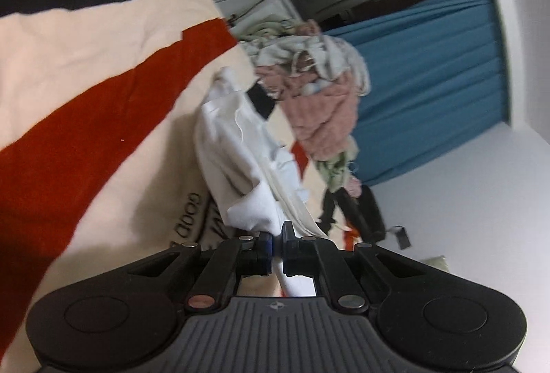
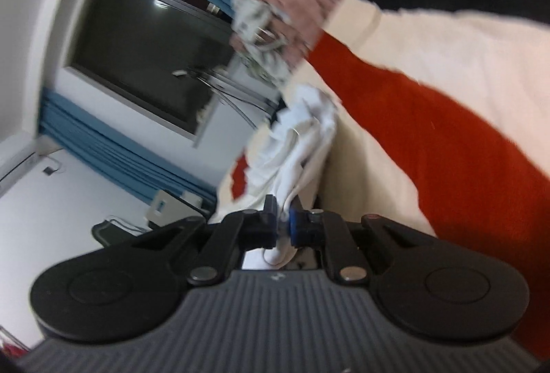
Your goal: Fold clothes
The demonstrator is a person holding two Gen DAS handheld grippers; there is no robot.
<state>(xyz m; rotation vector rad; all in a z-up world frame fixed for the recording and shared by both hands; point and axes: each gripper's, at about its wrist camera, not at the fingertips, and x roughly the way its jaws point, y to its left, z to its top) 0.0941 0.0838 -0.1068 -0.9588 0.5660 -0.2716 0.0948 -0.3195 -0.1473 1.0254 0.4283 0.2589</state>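
A white garment (image 1: 237, 146) hangs bunched and stretched away from my left gripper (image 1: 277, 244), which is shut on one edge of it. The same white garment (image 2: 302, 142) runs forward from my right gripper (image 2: 283, 221), which is shut on another edge of it. The cloth is lifted off the cream, red and black striped blanket (image 1: 86, 70), also seen in the right wrist view (image 2: 447, 98). Both views are tilted and blurred.
A heap of pink, grey and green clothes (image 1: 319, 87) lies on the blanket beyond the garment, also in the right wrist view (image 2: 292, 5). Blue curtains (image 1: 436, 80) and a dark window (image 2: 147, 56) line the white wall behind.
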